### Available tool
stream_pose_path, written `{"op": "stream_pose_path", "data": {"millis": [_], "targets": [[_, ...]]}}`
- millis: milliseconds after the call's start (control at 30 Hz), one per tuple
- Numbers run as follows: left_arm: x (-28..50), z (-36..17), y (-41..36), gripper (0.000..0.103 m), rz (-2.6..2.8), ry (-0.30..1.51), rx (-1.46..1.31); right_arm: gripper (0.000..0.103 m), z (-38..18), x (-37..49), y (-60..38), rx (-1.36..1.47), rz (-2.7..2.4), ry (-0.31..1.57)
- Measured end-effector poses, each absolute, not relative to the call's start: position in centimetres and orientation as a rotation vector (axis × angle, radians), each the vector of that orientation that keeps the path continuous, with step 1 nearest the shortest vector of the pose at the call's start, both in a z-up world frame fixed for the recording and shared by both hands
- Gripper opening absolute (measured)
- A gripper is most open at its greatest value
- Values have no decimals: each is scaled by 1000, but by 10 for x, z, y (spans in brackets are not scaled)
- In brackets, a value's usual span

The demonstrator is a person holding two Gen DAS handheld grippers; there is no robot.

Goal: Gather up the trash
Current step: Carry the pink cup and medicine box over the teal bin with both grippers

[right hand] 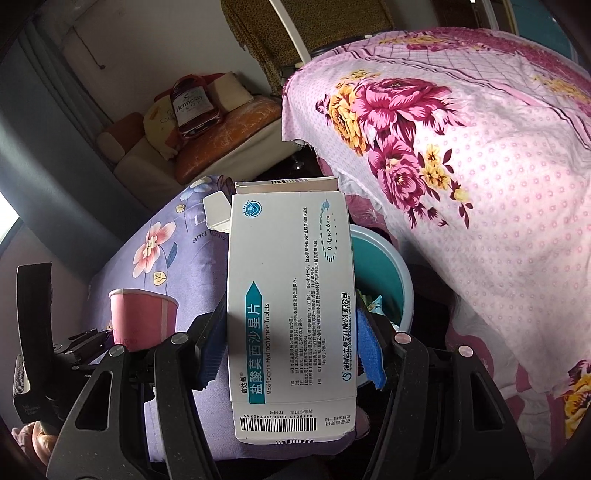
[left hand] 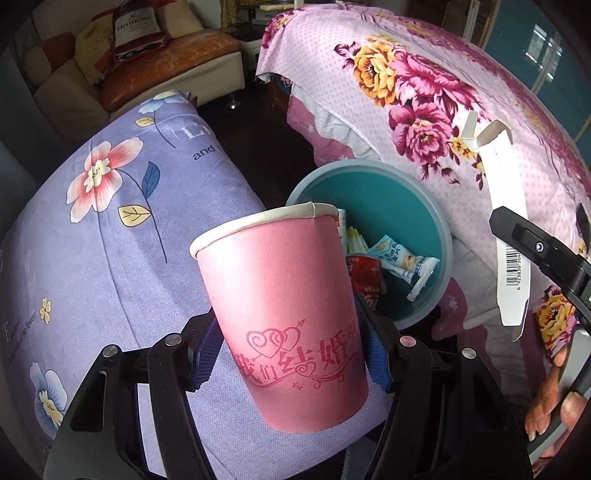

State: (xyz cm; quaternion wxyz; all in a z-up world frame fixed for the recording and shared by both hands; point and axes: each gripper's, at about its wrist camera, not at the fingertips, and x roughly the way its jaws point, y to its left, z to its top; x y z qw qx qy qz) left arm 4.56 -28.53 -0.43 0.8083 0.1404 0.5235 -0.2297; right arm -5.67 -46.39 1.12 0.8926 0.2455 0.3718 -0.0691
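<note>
My left gripper (left hand: 290, 347) is shut on a pink paper cup (left hand: 280, 302) with red hearts and Chinese print, held upright above a purple pillow. A teal trash bin (left hand: 439, 236) stands just beyond the cup and holds wrappers (left hand: 402, 267) and a crushed red can (left hand: 364, 277). My right gripper (right hand: 291, 350) is shut on a white medicine box (right hand: 291, 314) with its end flaps open, held above the bin (right hand: 400, 291). The box (left hand: 508, 229) also shows at the right in the left wrist view. The cup (right hand: 142, 319) shows at the left in the right wrist view.
A purple flowered pillow (left hand: 110, 229) lies left of the bin. A bed with a pink flowered cover (left hand: 424, 92) rises to the right. A sofa with cushions and a Hennessy bag (left hand: 136, 29) stands at the back left. Dark floor lies between them.
</note>
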Motion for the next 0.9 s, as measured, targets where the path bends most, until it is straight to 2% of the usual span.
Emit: {"op": "stream_pose_path", "data": {"millis": [900], "targets": [[81, -34, -345, 67, -578, 1152, 294, 58, -3, -35, -501, 508, -247, 837]]}}
